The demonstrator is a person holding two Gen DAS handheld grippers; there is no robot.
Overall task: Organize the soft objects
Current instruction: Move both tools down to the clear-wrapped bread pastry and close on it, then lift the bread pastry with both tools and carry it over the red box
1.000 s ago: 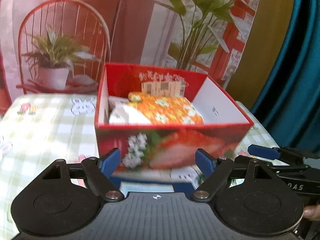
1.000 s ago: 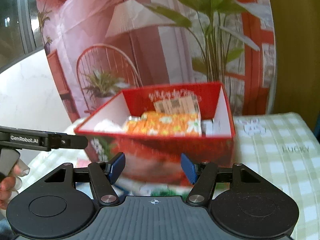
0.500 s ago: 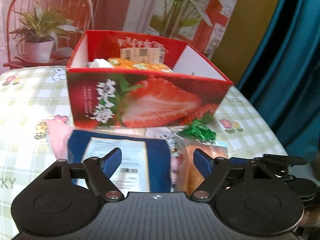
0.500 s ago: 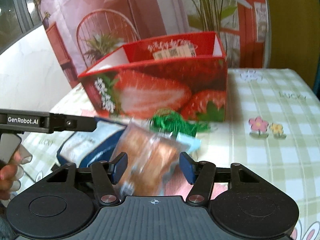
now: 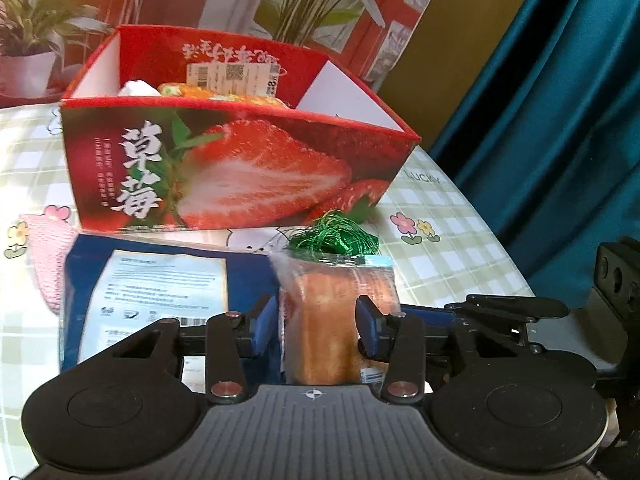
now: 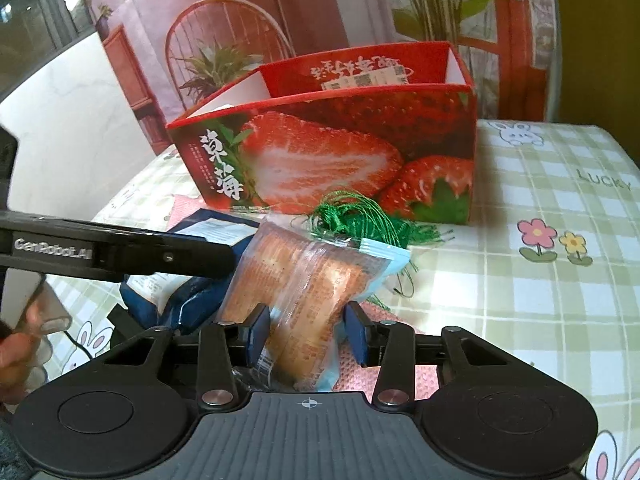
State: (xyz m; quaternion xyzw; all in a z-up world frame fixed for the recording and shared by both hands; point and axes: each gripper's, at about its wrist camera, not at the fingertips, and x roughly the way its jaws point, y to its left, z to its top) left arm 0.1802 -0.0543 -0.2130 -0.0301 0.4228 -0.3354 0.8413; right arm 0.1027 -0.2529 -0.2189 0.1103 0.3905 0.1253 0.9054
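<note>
A bagged loaf of bread (image 5: 332,320) lies on the table before a red strawberry box (image 5: 240,176). My left gripper (image 5: 318,328) has its blue pads on both sides of the bread, touching it. My right gripper (image 6: 306,334) also has its pads against the same bread (image 6: 304,280). A blue packet (image 5: 160,280) lies left of the bread, a pink knitted cloth (image 5: 48,256) beyond it. A green tinsel tuft (image 5: 332,236) sits behind the bread. The box (image 6: 332,160) holds an orange flowered item (image 5: 224,96) and something white.
The table has a green checked cloth (image 6: 540,280) with flowers and rabbits. Teal curtains (image 5: 560,100) hang at the right. A printed backdrop with a chair and plants stands behind the box. The left gripper's arm (image 6: 120,252) crosses the right wrist view.
Both grippers dropped from looking into the box down to the table, moved in on the bagged bread and narrowed their fingers around it.
</note>
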